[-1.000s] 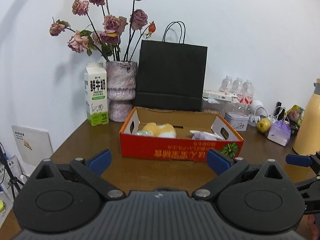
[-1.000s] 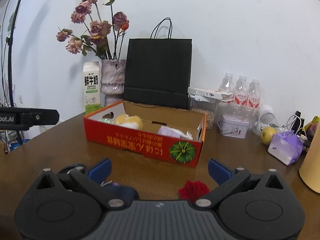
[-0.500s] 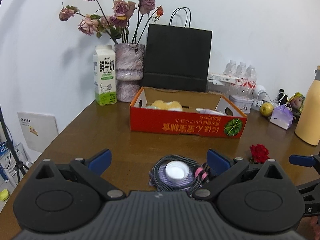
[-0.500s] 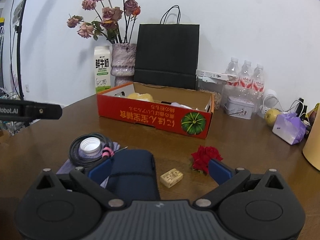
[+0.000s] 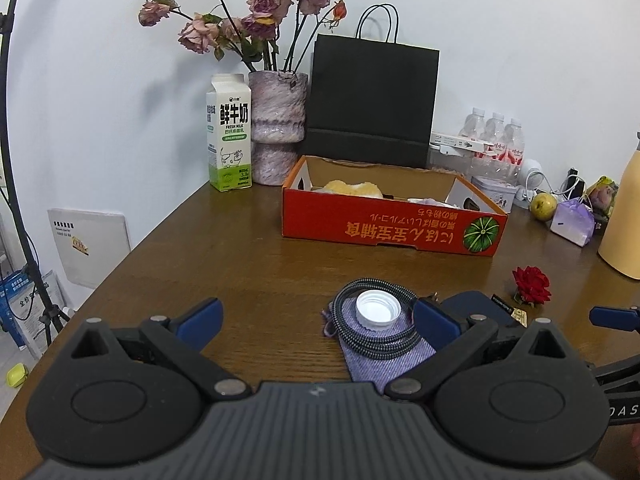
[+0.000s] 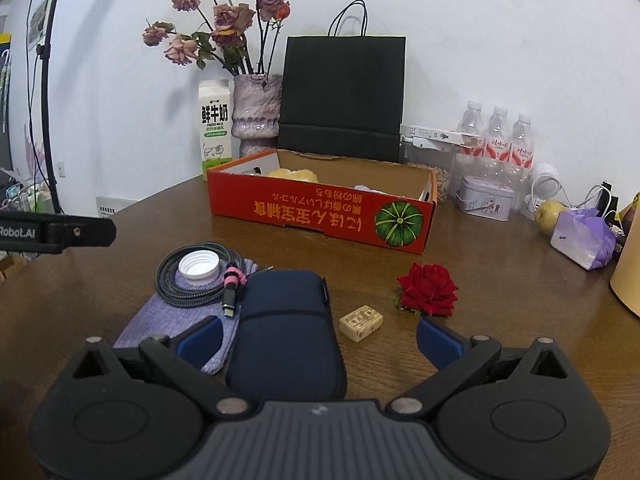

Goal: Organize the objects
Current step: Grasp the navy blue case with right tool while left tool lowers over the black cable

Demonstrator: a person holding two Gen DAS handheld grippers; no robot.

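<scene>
Cable (image 6: 192, 280) coiled around cap (image 6: 199, 266) on cloth (image 6: 168, 316) | left gripper (image 5: 316, 320) spread, empty; right gripper (image 6: 320, 338) likewise

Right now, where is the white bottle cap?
In both views, the white bottle cap lies inside the coiled cable on the purple cloth, left of the navy pouch.

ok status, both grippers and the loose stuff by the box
Left gripper open, empty. Right gripper open over navy pouch. Cable, cap, rose loose before orange box. Path clear.
</scene>
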